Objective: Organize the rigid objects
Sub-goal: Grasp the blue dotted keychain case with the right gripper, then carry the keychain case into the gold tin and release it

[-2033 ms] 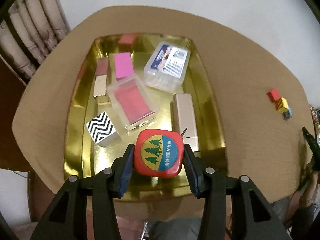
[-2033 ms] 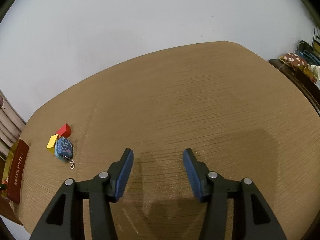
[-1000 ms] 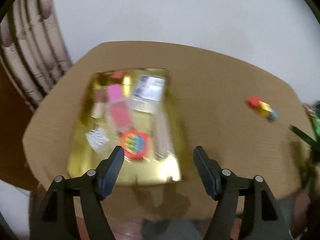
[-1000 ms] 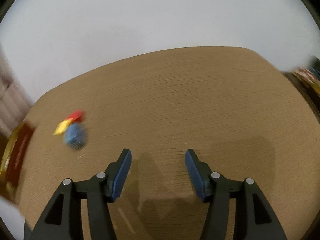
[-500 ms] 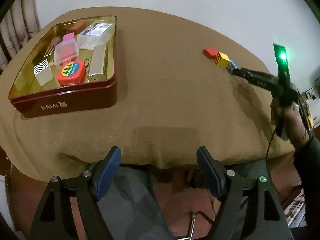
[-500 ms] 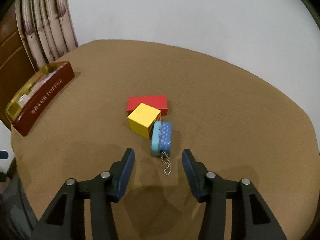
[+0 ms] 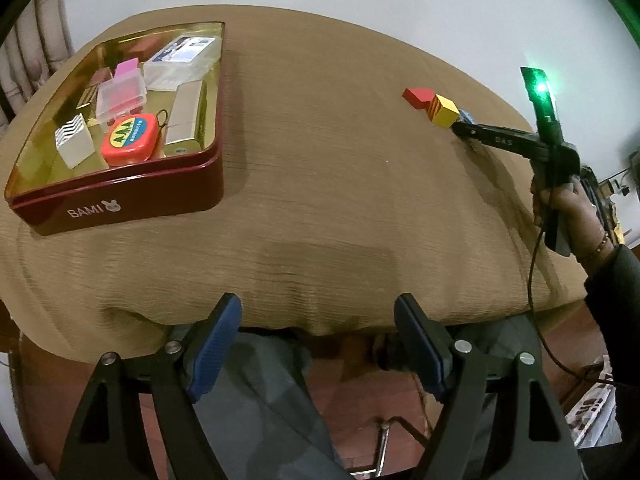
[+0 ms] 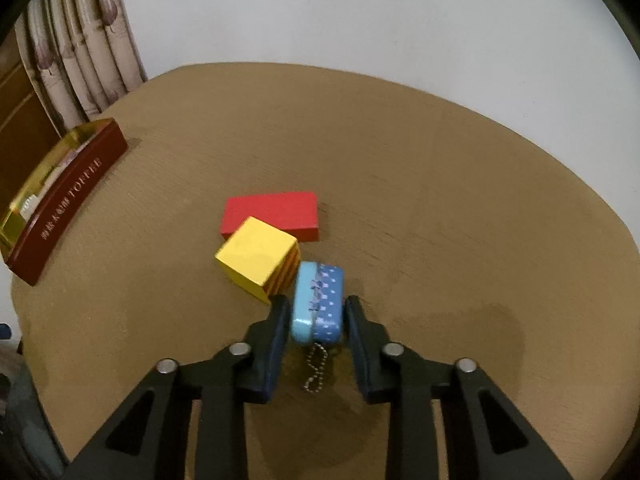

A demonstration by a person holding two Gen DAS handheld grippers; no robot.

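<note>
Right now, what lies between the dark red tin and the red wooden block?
Only bare brown tablecloth between tin and block, seen in the left wrist view.

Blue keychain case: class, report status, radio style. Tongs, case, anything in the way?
Right tongs shut on blue keychain case. Left tongs open, empty, at the table edge. Yellow block touches the case; red block behind it.

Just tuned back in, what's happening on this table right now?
The right gripper has just closed on the small blue keychain case beside the yellow cube and red block. The left gripper is open and empty at the table's near edge. The red tin already holds several items.
</note>
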